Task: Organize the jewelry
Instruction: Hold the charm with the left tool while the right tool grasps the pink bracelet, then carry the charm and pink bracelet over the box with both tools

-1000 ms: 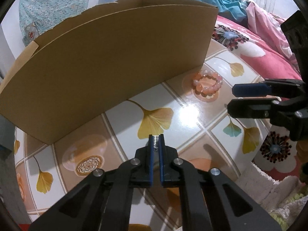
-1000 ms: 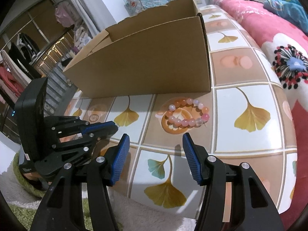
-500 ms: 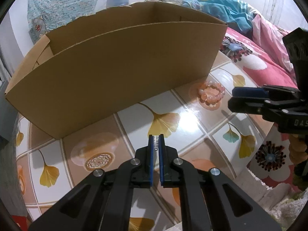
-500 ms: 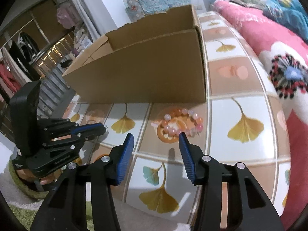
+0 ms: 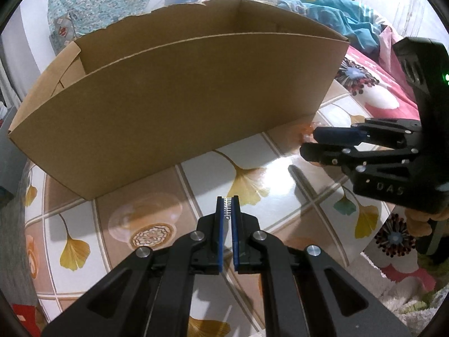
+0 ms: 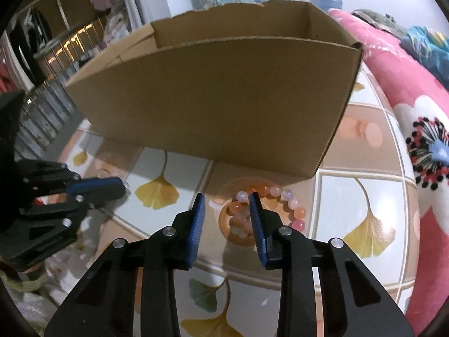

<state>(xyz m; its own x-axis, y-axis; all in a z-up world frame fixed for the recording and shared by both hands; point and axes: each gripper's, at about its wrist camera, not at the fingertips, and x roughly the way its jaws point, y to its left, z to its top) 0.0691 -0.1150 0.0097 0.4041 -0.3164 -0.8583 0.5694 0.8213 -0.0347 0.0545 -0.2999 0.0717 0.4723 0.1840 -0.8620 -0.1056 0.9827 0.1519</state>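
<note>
Right gripper (image 6: 227, 210) closing, bracelet (image 6: 269, 207) part between fingers, ungripped; left gripper (image 5: 228, 205) closed, clamping small metal piece (image 5: 227, 206); box (image 6: 213, 95) beyond

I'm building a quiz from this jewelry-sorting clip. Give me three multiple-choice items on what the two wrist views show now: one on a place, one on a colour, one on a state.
1. Where does the bead bracelet lie?
A. inside the cardboard box
B. on the tiled tabletop, in front of the box near its right corner
C. on the pink bedspread

2. What colour are the gripper pads?
A. blue
B. red
C. white

3. How does the left gripper stand?
A. wide open and empty
B. shut on a small silvery piece
C. shut on the bracelet

Answers:
1 B: the right wrist view shows the bead bracelet on the tabletop before the cardboard box.
2 A: the right gripper, closing over the bracelet, has blue pads.
3 B: the left gripper pinches a small silvery piece at its tips.
</note>
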